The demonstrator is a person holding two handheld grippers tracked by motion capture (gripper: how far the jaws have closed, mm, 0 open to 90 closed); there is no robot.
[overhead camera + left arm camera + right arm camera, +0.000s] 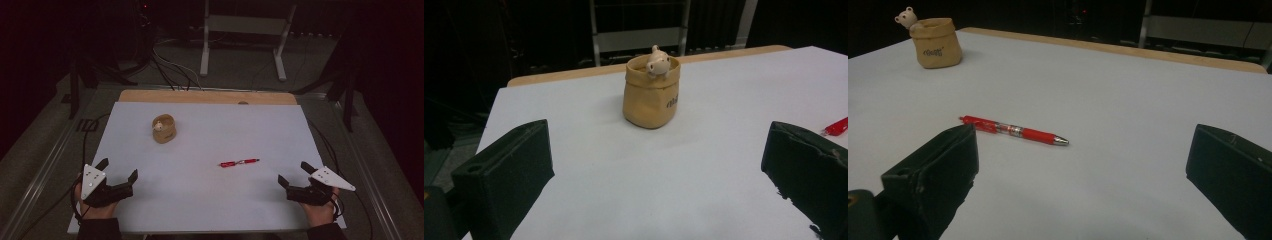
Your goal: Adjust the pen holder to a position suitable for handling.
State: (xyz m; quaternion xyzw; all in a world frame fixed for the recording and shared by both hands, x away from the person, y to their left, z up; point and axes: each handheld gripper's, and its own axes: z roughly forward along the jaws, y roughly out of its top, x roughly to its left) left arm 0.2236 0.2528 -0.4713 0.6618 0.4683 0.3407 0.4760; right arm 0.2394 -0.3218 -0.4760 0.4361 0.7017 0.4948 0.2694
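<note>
A red pen (239, 162) lies flat on the white table sheet (210, 130), right of centre; the right gripper view has the pen (1013, 131) just ahead of the left jaw. A small tan pouch (164, 128) with a little bear figure on its rim stands upright at the back left, seen as the pouch (651, 93) straight ahead in the left gripper view and the pouch (937, 42) far left in the right one. My left gripper (118, 170) rests open at the front left. My right gripper (295, 172) rests open at the front right. Both hold nothing.
A wooden table edge (207, 96) shows beyond the sheet's far side. A white metal frame (243, 30) stands on the floor behind the table, with cables (170, 67) trailing near it. The surroundings are dark.
</note>
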